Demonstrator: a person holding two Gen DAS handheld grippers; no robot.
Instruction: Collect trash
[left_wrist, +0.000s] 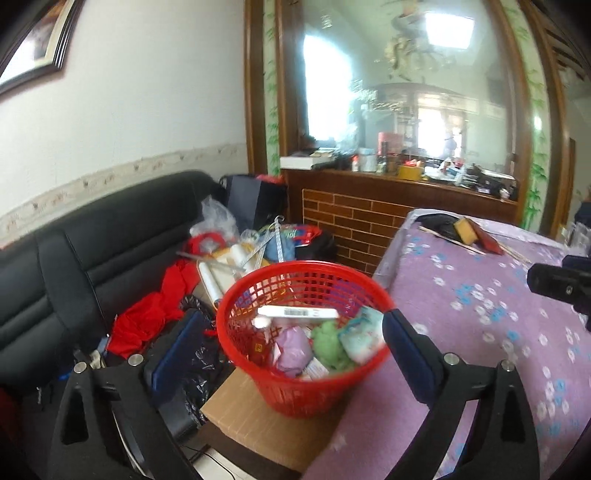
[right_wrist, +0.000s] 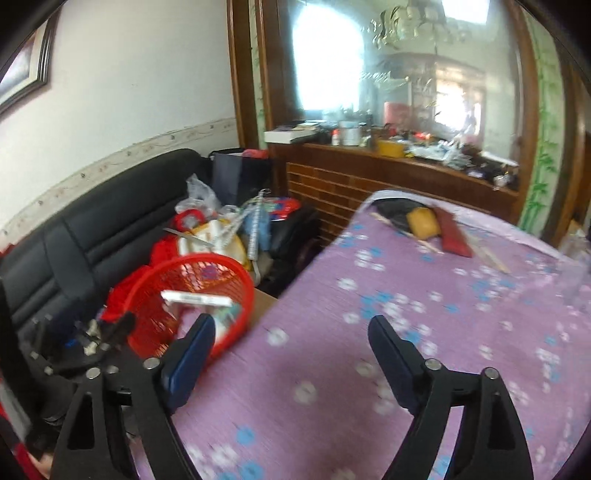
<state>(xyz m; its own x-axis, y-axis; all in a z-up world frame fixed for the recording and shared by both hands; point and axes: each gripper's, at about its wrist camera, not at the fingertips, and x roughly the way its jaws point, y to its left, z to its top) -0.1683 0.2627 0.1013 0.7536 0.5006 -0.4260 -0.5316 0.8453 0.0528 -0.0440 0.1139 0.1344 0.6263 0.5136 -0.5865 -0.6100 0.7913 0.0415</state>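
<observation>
A red mesh basket (left_wrist: 306, 384) stands on a brown cardboard box (left_wrist: 258, 424) beside the table. It holds trash: a white box with a barcode (left_wrist: 297, 313), a purple wad (left_wrist: 293, 349), a green wad (left_wrist: 328, 345) and a pale wrapper (left_wrist: 364, 332). My left gripper (left_wrist: 291, 332) is open and empty, its fingers on either side of the basket's rim. My right gripper (right_wrist: 291, 334) is open and empty over the purple flowered tablecloth (right_wrist: 406, 332); the basket (right_wrist: 155, 306) lies to its left.
At the table's far end lie a yellow sponge (right_wrist: 423, 221), a dark red flat object (right_wrist: 452, 232), thin sticks (right_wrist: 491, 258) and a black item (right_wrist: 391, 210). A black sofa (left_wrist: 92, 251) on the left is piled with red cloth (left_wrist: 147, 314) and bags. A wooden counter (left_wrist: 388, 184) stands behind.
</observation>
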